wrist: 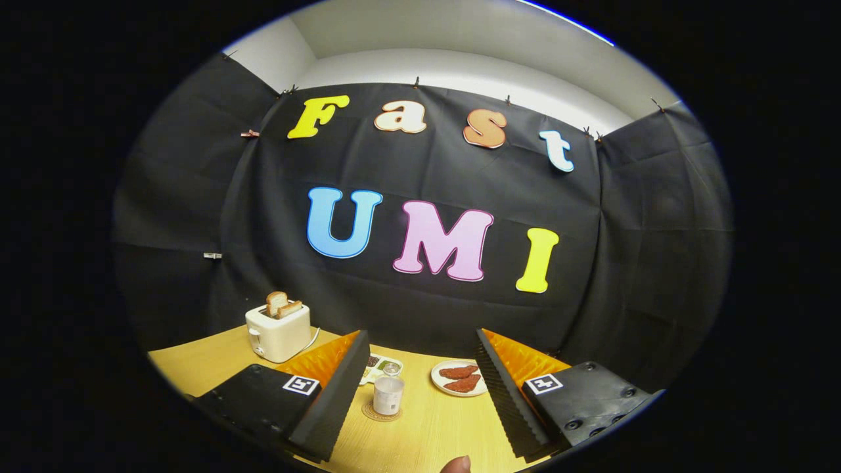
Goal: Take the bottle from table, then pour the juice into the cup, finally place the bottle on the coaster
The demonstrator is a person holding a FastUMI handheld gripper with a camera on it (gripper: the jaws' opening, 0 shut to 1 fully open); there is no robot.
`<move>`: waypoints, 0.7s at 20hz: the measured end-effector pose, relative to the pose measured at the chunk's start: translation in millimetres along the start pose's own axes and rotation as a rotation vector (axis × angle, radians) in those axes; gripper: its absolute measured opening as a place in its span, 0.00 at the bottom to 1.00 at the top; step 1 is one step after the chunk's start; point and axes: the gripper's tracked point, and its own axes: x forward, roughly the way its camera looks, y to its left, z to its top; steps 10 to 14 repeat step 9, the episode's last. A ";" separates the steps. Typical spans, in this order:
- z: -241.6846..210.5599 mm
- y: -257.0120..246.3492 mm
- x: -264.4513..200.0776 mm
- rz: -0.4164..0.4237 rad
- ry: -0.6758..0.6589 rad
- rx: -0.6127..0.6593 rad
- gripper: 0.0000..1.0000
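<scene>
My gripper [420, 335] is open wide and held above the wooden table [433, 427], with nothing between its fingers. Beyond the fingers, nearer the left one, a white cylindrical container [387, 395] stands upright on a round brown coaster [376, 414]; I cannot tell whether it is the cup or the bottle. Just behind it a small clear glass [392, 368] sits by a little tray [379, 366]. A small brown rounded thing [455, 465] pokes up at the table's near edge between the fingers; what it is cannot be told.
A white plate [439, 381] with two reddish-brown pieces lies ahead of the right finger. A cream toaster [278, 333] with two slices of toast stands at the far left, its cord trailing right. Black cloth walls close off the table's back and sides.
</scene>
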 end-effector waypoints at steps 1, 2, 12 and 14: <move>1.3 0.6 -8.0 -0.004 -0.001 0.002 0.98; 2.5 0.7 -14.4 -0.011 0.002 0.010 0.97; 5.7 -7.7 -43.1 -0.063 -0.003 0.014 0.97; 5.7 -7.7 -43.1 -0.063 -0.003 0.014 0.97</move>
